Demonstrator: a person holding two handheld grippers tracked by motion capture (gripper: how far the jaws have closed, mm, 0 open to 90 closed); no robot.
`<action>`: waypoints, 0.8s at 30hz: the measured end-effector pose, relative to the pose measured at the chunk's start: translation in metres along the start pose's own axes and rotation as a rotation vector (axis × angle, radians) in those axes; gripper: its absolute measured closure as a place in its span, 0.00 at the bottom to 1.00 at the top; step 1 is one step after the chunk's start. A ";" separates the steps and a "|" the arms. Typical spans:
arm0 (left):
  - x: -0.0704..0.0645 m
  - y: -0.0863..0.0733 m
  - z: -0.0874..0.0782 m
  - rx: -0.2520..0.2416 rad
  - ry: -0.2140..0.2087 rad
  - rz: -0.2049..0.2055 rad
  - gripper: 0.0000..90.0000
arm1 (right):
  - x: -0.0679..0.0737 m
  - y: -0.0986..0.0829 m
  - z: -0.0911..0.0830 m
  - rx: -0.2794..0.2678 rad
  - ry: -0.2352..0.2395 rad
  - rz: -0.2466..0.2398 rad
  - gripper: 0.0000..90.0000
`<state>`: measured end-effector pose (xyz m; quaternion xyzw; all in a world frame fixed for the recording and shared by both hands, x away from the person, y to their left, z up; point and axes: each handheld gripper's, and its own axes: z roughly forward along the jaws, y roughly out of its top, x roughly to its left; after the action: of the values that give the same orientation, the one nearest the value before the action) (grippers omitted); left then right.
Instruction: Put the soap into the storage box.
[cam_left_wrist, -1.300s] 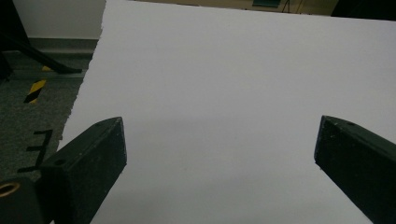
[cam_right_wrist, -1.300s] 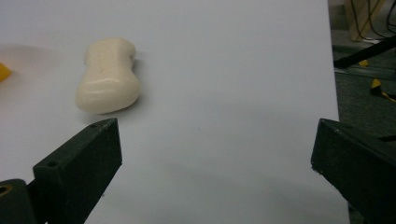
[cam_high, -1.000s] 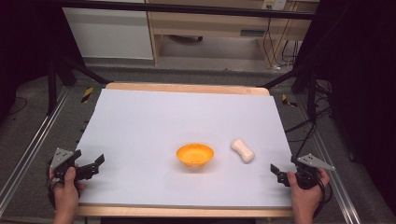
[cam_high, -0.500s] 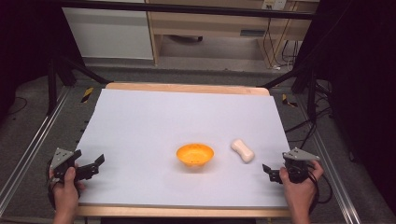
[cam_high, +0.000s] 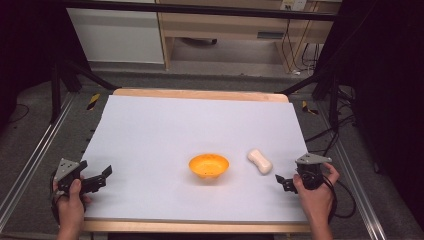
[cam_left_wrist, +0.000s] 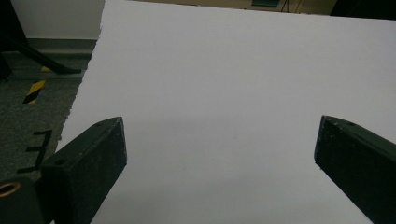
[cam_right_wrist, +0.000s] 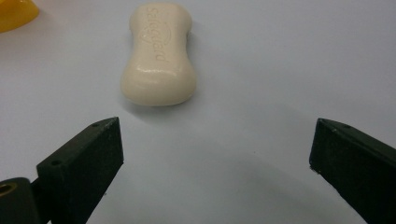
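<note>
A cream bar of soap (cam_high: 260, 161) lies on the white table (cam_high: 200, 120), just right of a small orange bowl (cam_high: 209, 166). My right gripper (cam_high: 282, 183) is held low near the front right and points at the soap from a short way off. In the right gripper view the soap (cam_right_wrist: 159, 56) lies ahead and a little left of the right gripper (cam_right_wrist: 217, 123), whose jaws stand wide apart with nothing between them; the bowl's rim (cam_right_wrist: 14, 11) shows at the top left. My left gripper (cam_high: 95, 170) rests at the front left, open and holding nothing, over bare table (cam_left_wrist: 224, 70).
The table's left edge (cam_left_wrist: 79, 93) runs beside grey floor with yellow-black tape (cam_left_wrist: 33, 91). Metal rails (cam_high: 30, 160) flank the table on both sides. Cabinets (cam_high: 220, 30) stand beyond the far wooden edge.
My right gripper has moved left and inward from the table's right edge toward the soap. The left gripper has barely moved.
</note>
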<state>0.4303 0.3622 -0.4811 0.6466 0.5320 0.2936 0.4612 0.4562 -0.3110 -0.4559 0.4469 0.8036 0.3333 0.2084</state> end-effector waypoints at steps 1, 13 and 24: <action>0.000 0.000 0.000 0.000 0.000 0.000 0.02 | 0.000 0.001 0.001 0.010 0.002 -0.008 0.04; 0.000 0.000 0.000 0.002 0.002 0.008 0.02 | 0.005 0.019 0.013 0.068 0.033 -0.011 0.04; -0.001 0.000 0.000 0.005 0.003 0.011 0.02 | 0.008 0.030 0.023 0.119 0.047 -0.006 0.04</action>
<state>0.4303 0.3615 -0.4810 0.6501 0.5298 0.2959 0.4573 0.4837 -0.2847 -0.4504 0.4482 0.8279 0.2949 0.1635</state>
